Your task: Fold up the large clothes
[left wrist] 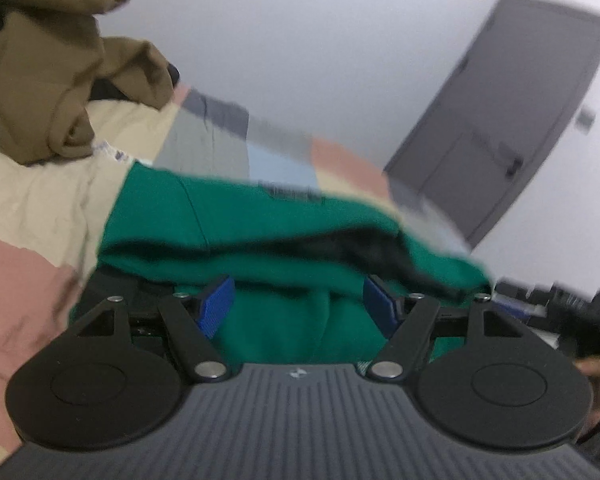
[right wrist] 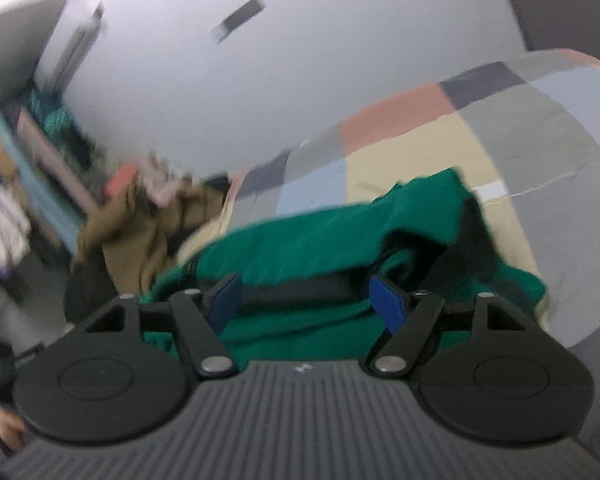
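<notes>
Across both wrist views a patchwork bedspread (left wrist: 40, 184) is lying as the work surface, its squares showing cream, pink, grey, pale blue and dark slate. Behind it a plain white wall (left wrist: 320, 48) is rising, and in the left wrist view one grey door (left wrist: 496, 120) with a dark handle is standing at the right. On the left of the right wrist view a cluttered area (right wrist: 32, 168) is showing, too blurred to sort into items.

One green garment (left wrist: 260, 216) is lying on the bedspread, folded over on itself with a dark gap showing between its layers; in the right wrist view it (right wrist: 324, 236) is sitting on the cream and grey squares. One brown garment (left wrist: 48, 80) is lying bunched in a heap at the far left of the bed, well apart from the green one in the left view, and it (right wrist: 136, 232) is showing just beside the green cloth in the right view.

Two grippers are in play. The left gripper (left wrist: 298, 300) is hovering over the green garment with its blue pads (left wrist: 216, 304) standing wide apart and nothing pinched between them. The right gripper (right wrist: 306, 300) is likewise spread wide above the green cloth, its pads (right wrist: 388, 300) clear of the fabric. Both views are smeared by motion blur.
</notes>
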Tool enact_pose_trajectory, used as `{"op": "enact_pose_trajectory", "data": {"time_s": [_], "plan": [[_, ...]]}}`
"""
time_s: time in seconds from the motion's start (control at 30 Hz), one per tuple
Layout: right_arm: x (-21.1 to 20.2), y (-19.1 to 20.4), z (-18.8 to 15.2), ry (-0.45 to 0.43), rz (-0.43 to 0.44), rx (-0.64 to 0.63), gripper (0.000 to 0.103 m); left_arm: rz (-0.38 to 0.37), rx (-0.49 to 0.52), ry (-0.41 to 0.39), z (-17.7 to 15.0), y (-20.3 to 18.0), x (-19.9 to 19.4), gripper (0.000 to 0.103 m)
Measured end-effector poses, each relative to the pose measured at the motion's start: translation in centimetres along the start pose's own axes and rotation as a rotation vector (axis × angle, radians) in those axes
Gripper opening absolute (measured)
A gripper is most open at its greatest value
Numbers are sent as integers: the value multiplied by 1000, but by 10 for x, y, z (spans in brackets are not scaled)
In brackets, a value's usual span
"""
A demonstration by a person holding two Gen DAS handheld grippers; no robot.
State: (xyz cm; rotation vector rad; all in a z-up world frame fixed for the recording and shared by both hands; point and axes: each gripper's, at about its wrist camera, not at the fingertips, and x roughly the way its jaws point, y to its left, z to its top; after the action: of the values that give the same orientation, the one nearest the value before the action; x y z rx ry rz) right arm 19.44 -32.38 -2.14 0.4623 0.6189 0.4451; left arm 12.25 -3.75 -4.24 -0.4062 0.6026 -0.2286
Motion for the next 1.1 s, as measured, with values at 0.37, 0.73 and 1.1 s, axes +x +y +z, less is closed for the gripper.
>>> {"op": "enact_pose_trajectory", "data": {"time_s": [0.37,0.73,1.1], "plan": [[88,37,-31,157,-195,-321,44,160,45,58,3,9,62,74],[137,34,31,9,-229,-355,42,198,39,2,68,35,119,74],[219,-20,77,36,-331,-244,41,225,45,-3,113,74,180,75]]}}
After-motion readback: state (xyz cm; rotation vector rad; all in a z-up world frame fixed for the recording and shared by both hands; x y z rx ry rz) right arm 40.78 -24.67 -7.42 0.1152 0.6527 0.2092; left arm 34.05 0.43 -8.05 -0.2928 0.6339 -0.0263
